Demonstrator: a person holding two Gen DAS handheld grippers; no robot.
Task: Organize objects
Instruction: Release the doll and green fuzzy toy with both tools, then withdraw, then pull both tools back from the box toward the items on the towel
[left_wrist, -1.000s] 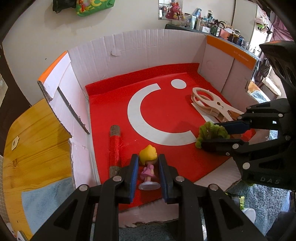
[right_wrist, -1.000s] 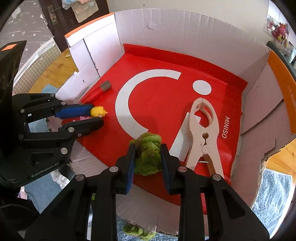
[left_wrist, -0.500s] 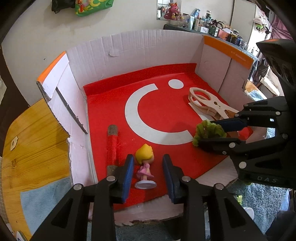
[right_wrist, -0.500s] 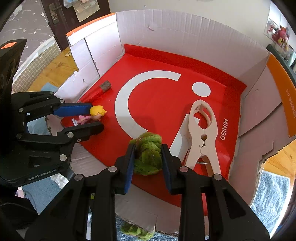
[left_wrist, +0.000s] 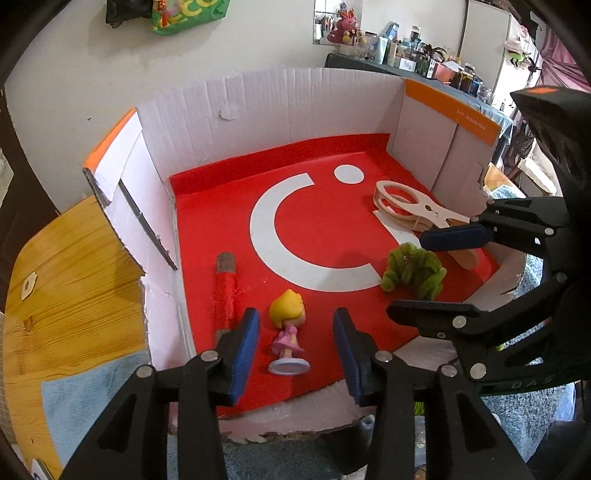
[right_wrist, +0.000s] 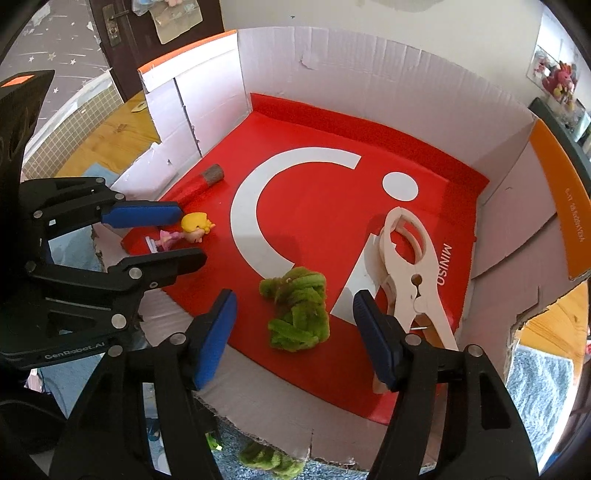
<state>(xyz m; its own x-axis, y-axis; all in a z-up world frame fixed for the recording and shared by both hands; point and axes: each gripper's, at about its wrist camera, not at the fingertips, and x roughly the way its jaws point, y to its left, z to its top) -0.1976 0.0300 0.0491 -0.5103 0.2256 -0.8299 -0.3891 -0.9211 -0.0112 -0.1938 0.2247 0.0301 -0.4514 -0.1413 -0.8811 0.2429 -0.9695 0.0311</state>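
Box (left_wrist: 280, 110) of white cardboard, red floor sheet inside, carries all items. Left gripper (left_wrist: 295, 350): jaws have just been opening, now moderately apart; doll figure (left_wrist: 288, 332) stands upright between them near the box's front edge, pads clear of it. Right gripper (right_wrist: 291, 332): jaws have just been opening, now wide; green fuzzy bundle (right_wrist: 297, 308) lies between them, untouched. Wooden clip (right_wrist: 413, 273) lies toward the right wall; red cylinder (left_wrist: 226, 291) lies along the left wall.
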